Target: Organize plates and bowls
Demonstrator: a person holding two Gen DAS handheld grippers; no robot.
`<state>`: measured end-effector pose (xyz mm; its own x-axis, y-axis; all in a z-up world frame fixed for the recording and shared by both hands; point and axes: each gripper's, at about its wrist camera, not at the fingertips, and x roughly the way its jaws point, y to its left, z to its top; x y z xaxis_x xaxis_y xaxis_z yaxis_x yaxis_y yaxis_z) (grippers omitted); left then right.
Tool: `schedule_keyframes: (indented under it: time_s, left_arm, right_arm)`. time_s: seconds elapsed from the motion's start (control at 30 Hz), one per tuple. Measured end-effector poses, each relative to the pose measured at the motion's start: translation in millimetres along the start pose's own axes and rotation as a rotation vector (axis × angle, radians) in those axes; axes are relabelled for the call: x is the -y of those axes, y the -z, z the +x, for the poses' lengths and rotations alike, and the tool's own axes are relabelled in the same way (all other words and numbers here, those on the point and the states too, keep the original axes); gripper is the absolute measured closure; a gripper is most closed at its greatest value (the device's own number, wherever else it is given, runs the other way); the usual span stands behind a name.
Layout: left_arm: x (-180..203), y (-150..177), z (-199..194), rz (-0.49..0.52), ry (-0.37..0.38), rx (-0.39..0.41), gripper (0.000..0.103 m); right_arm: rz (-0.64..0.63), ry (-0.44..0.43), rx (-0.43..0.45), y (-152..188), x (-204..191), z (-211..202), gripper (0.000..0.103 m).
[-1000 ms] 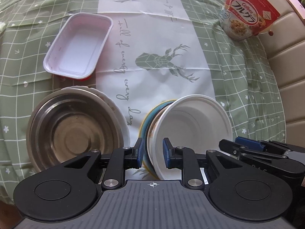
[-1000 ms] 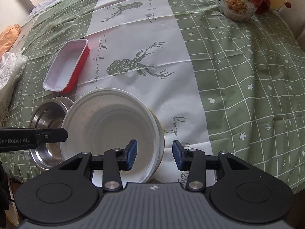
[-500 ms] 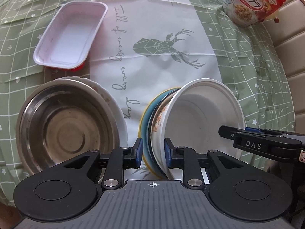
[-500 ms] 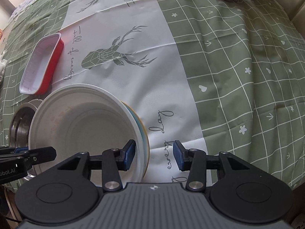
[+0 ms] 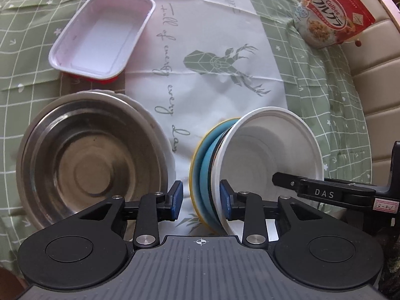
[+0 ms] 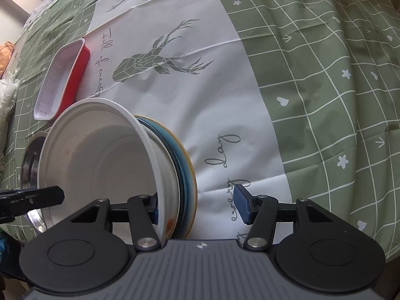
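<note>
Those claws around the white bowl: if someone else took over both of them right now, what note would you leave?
Left claw: opening, the stack's rim between its pads, no longer squeezed.
Right claw: opening too, around the same rim from the other side.
White bowl: nested on a blue plate with a yellow-rimmed plate beneath, the stack looking tilted on the tablecloth.
Steel bowl: separate, on a white plate. Red tray: behind it.
Done: two stacks made.
Left: probably back both claws off, then combine or tidy the stacks.
</note>
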<state>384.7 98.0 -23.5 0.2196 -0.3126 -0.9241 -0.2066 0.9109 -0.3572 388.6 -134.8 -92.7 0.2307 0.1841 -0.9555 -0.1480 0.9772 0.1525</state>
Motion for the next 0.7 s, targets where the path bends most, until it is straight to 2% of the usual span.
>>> schedule_keyframes:
  time_s: [0.2, 0.33, 0.47, 0.53, 0.6, 0.7]
  left_arm:
    - [-3.7, 5.8, 11.0, -0.055, 0.050, -0.007, 0.069]
    - [-5.8, 2.9, 18.0, -0.070, 0.000, 0.003, 0.064]
    - [-2.7, -2.5, 19.4, -0.048, 0.006, 0.005, 0.066]
    - [-5.9, 0.6, 10.5, -0.050, 0.025, 0.019, 0.066]
    - [-13.6, 7.3, -1.7, -0.057, 0.044, 0.023, 0.062]
    - [-32.2, 13.3, -21.3, -0.112, 0.078, 0.037, 0.059]
  right_arm:
    - [-0.006, -0.065, -0.033, 0.9, -0.9, 8.2, 0.049]
    - [-0.013, -0.064, -0.046, 3.7, -1.6, 15.7, 0.048]
    - [-0.012, -0.068, -0.046, 1.9, -1.5, 17.4, 0.048]
    - [-0.018, -0.060, -0.020, 1.8, -2.1, 8.4, 0.048]
    - [-0.044, -0.045, 0.042, 2.4, -5.2, -9.8, 0.048]
    - [-0.079, -0.007, 0.129, -2.0, -15.2, -37.8, 0.048]
